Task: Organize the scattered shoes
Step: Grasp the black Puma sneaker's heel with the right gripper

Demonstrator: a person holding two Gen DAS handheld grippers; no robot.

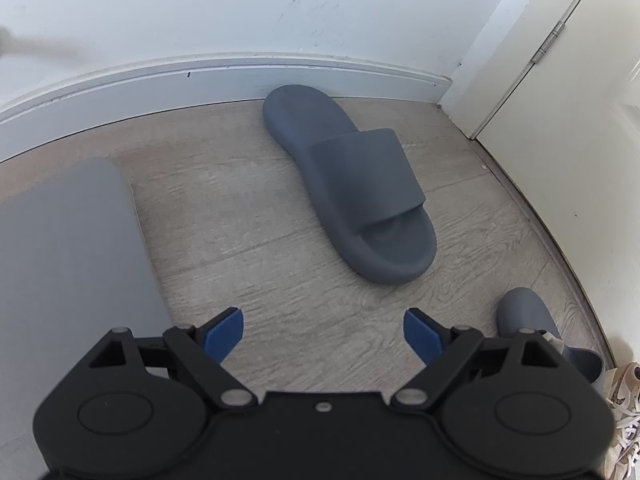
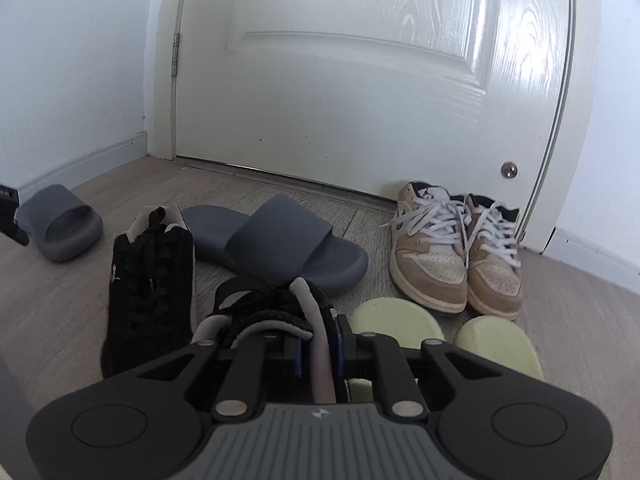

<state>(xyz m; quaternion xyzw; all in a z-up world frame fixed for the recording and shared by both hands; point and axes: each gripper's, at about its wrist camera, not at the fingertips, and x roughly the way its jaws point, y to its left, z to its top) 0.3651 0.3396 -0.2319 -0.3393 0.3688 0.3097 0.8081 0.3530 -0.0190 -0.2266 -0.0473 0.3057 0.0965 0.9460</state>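
Note:
My left gripper is open above bare floor, its blue pads wide apart and holding nothing. Ahead of it a grey-blue slide lies with its heel at the baseboard. A second grey-blue slide shows at the lower right. In the right wrist view my right gripper is shut on the grey-lined collar of a black sneaker. Its mate, another black sneaker, sits on the floor just to the left. Both slides lie beyond them.
A pair of beige sneakers with white laces stands against the white door. Two pale green slippers lie just right of my right gripper. A blurred grey object fills the left of the left wrist view. The baseboard runs along the wall.

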